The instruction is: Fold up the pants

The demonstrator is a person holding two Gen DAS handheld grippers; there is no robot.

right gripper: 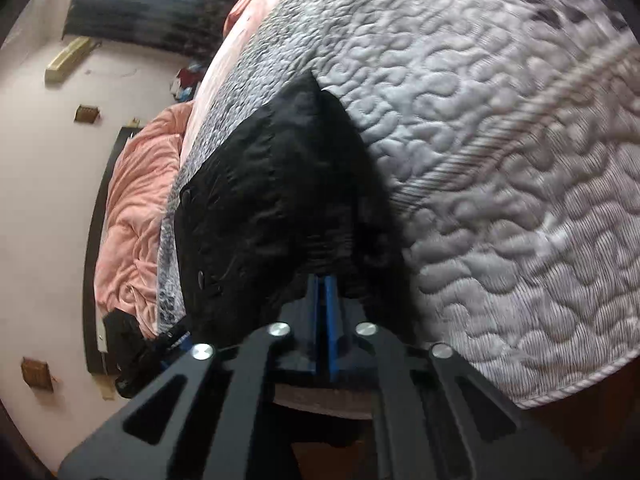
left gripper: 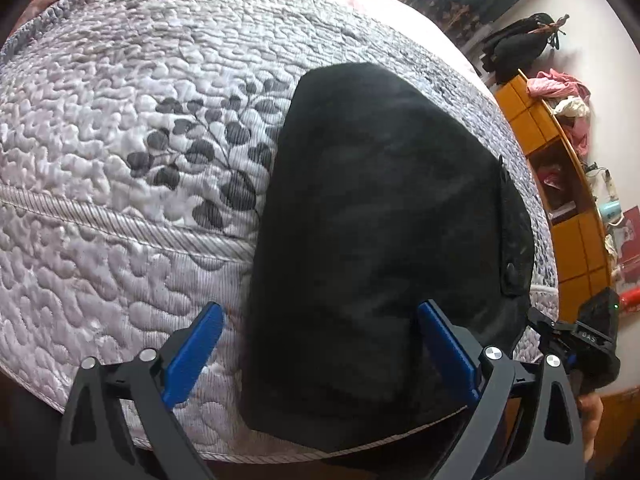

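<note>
Black pants (left gripper: 380, 200) lie folded into a compact shape on the quilted grey bedspread (left gripper: 120, 140), close to the bed's near edge, with a button (left gripper: 511, 268) on their right side. My left gripper (left gripper: 320, 307) hovers open over the pants' near end; one blue finger (left gripper: 208, 340) is above the quilt and the other above the fabric. In the right wrist view my right gripper (right gripper: 324, 280) is shut, its blue pads pressed together on a bunched edge of the pants (right gripper: 272, 200). The right gripper's body (left gripper: 576, 340) shows beside the pants' right corner.
An orange wooden shelf unit (left gripper: 576, 248) with clothes and small items stands beside the bed on the right. A pink blanket (right gripper: 136, 208) is heaped along the bed's far side. The bedspread's hem (left gripper: 280, 454) marks the near edge.
</note>
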